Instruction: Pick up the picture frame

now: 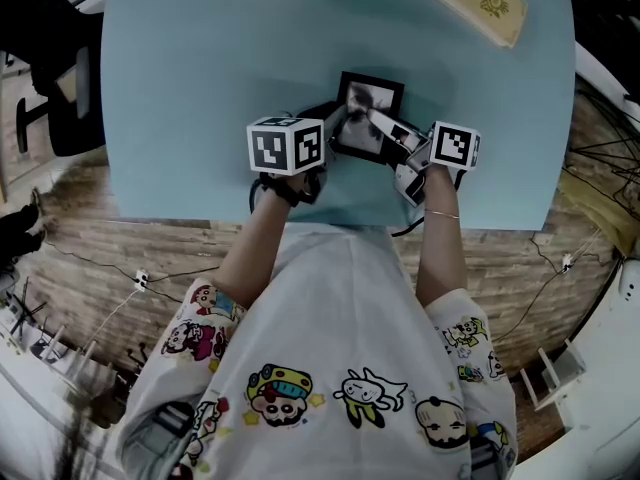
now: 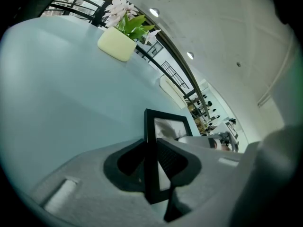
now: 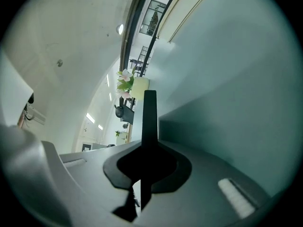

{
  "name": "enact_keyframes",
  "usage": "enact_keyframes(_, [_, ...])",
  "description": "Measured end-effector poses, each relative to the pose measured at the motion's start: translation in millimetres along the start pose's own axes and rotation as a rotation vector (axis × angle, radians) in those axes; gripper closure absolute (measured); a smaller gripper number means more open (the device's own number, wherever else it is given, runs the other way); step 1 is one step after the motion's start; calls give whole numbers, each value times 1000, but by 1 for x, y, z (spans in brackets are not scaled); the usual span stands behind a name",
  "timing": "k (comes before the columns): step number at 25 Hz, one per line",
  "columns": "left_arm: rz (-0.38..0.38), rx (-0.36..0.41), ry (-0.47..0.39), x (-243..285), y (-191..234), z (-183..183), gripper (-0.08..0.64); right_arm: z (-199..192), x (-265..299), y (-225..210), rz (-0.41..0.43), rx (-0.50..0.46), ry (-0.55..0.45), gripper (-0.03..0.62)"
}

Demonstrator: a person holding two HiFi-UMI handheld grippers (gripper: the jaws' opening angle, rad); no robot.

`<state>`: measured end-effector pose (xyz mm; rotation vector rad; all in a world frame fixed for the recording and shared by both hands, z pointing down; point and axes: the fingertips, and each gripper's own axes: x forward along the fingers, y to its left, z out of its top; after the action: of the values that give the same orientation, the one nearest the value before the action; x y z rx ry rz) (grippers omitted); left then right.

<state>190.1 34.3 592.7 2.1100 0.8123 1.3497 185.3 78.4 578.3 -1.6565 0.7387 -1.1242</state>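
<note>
Forearms [image 1: 262, 240] forward, left gripper [image 1: 337, 130] and right gripper [image 1: 376, 121] jaws on picture frame [image 1: 373, 95]

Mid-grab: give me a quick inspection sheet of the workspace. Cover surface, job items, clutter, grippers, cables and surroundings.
Surface: light blue table.
Job's things: black frame near the table's middle, gripped at both side edges; cannot tell if it is off the table.
Clutter: book at the far right corner; flower pot at the far edge.
Grippers: left gripper shut on the frame; right gripper shut on the frame.
Cables: loose cables on the floor right of the table.
Surroundings: wooden floor; chair at left.
</note>
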Motion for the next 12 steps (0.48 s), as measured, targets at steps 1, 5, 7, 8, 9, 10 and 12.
enact_keyframes(1, [1, 2, -3, -1, 0, 0, 485, 0, 0, 2, -1, -6, 0, 570])
enact_keyframes(5, [1, 17, -41, -9, -5, 8, 485, 3, -2, 9, -5, -30, -13, 569])
enact_keyframes(7, [-2, 25, -69, -15, -8, 16, 485, 5, -5, 12, -13, -45, -18, 570])
enact_keyframes(8, [-4, 30, -82, -19, -10, 21, 485, 5, -7, 15, -15, -54, -19, 570])
enact_keyframes(9, [-5, 37, -94, -23, -12, 25, 486, 5, -9, 18, -15, -64, -20, 569])
enact_keyframes(10, [-7, 44, -106, -28, -14, 29, 485, 5, -9, 23, -10, -73, -22, 570])
enact_keyframes(12, [-9, 60, -130, -37, -18, 37, 486, 4, -9, 37, 22, -81, -31, 569])
